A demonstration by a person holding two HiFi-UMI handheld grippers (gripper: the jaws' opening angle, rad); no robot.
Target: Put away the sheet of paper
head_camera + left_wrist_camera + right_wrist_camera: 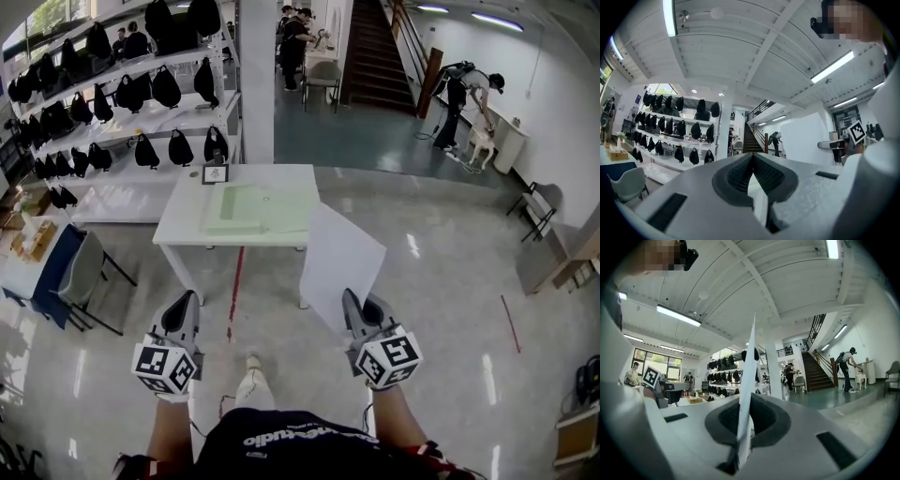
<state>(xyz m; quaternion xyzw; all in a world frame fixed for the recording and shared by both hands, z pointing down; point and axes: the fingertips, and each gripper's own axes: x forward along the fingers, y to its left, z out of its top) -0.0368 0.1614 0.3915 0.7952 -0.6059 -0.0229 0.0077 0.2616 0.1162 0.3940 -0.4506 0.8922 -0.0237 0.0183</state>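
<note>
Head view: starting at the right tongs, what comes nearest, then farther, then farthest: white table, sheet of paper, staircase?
1. sheet of paper, pinched in the right tongs.
2. white table, ahead and to the left.
3. staircase, far back at the top.

edge of sheet of paper hidden inside right gripper; table items indistinct

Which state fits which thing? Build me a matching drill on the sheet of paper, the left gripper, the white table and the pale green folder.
Things:
1 sheet of paper
2 left gripper
3 white table
4 pale green folder

States:
A shut, nothing between the jaws
B lies on the table
C clamped upright in the right gripper
D stands on the floor ahead

Pairs: 1-C, 2-A, 3-D, 4-B
</note>
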